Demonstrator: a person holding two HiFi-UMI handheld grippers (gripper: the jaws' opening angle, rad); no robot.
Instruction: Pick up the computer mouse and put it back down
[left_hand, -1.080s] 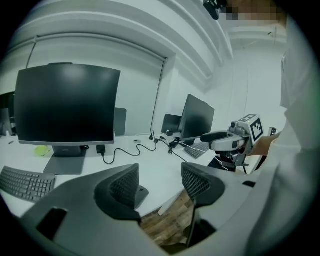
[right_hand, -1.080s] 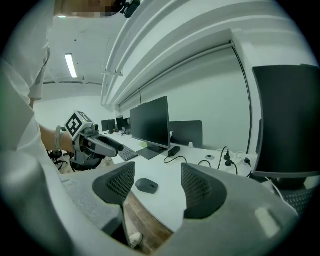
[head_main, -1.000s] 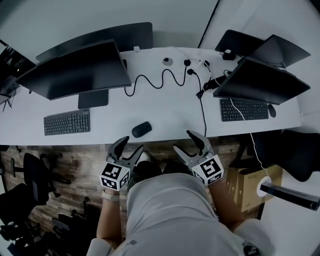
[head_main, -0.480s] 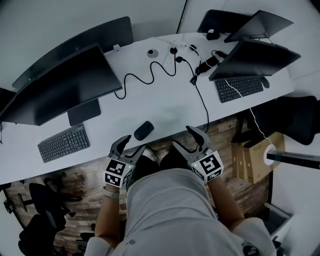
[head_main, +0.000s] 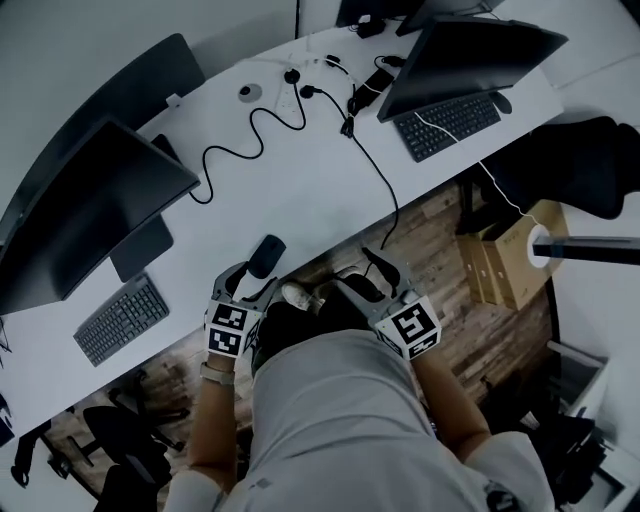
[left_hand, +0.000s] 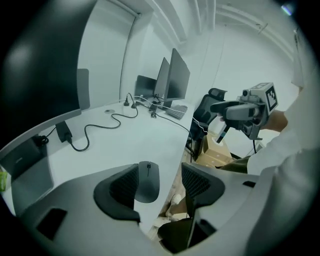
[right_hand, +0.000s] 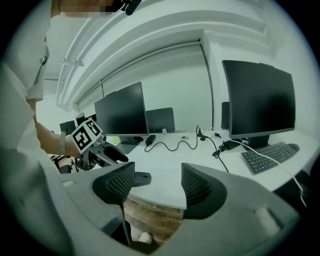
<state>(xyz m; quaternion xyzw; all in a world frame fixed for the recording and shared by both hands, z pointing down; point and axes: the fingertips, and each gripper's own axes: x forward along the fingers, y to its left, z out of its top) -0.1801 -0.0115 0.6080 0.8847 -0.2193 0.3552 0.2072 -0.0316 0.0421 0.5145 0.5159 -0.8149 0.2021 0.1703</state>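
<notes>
Head view: computer mouse (head_main: 265, 256) sits at the counter (head_main: 300, 190) edge, lower left of centre, left gripper (head_main: 250, 284) just below it; right gripper (head_main: 358, 272) hangs over the floor. Left gripper view: jaws wide open, mouse lying between them, nearer the left one. Right gripper view: jaws open, nothing in them.

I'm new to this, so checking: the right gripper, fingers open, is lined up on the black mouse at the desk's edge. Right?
It is the left gripper, fingers open, that is lined up on the black mouse at the edge of the desk. The left gripper view shows the mouse between its fingers; the right gripper, open, holds nothing.
</notes>
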